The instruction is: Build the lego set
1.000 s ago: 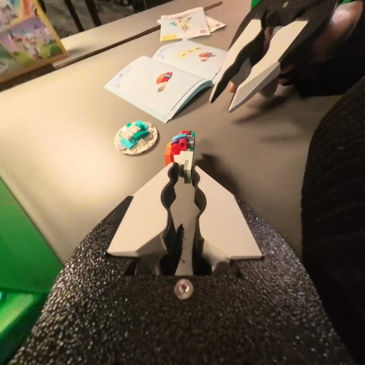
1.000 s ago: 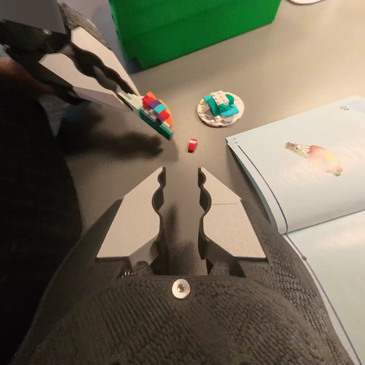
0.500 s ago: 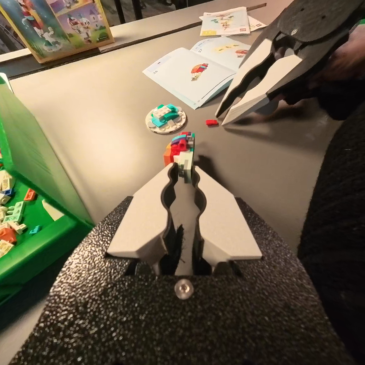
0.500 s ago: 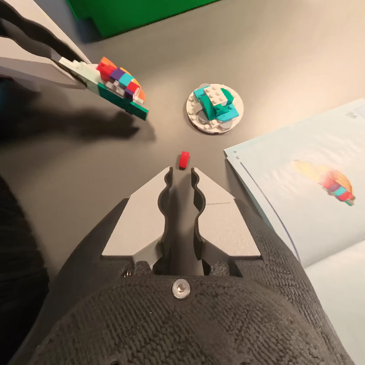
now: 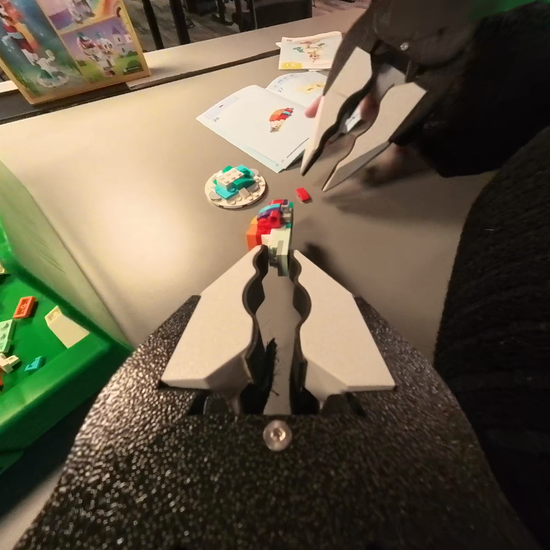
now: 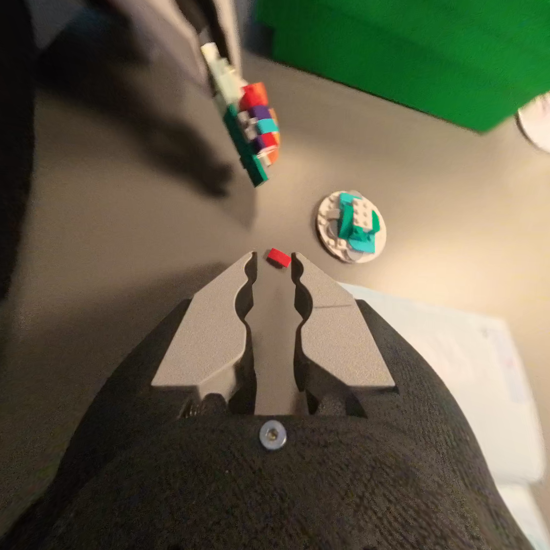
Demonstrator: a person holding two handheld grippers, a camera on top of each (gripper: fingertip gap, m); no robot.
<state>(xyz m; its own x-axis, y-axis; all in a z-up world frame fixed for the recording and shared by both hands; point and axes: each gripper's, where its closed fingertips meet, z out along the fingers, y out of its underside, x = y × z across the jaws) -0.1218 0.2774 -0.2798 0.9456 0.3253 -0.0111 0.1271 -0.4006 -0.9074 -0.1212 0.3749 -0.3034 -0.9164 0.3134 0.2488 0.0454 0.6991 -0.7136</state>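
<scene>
My left gripper (image 5: 278,253) is shut on a multicoloured lego assembly (image 5: 272,224) of red, orange, purple and teal bricks on a green plate, and holds it above the table. The assembly also shows in the right wrist view (image 6: 253,128). My right gripper (image 6: 273,256) is open, its tips on either side of a small red brick (image 6: 279,257) that lies on the table. In the left wrist view the right gripper (image 5: 315,178) hovers just right of the red brick (image 5: 303,194). A round white base with teal bricks (image 5: 235,187) sits beside it, also seen in the right wrist view (image 6: 351,226).
An open instruction booklet (image 5: 268,119) lies beyond the round base and to the right in the right wrist view (image 6: 446,357). A green bin (image 5: 35,342) with loose bricks stands at the left. The set's box (image 5: 68,44) stands at the back. A folded leaflet (image 5: 306,53) lies behind. Some 11 cm of space lies between my two pairs of fingers.
My right gripper has moved down and forward so that the red brick now sits between its tips. My left gripper has swung with the assembly still held. The views have shifted.
</scene>
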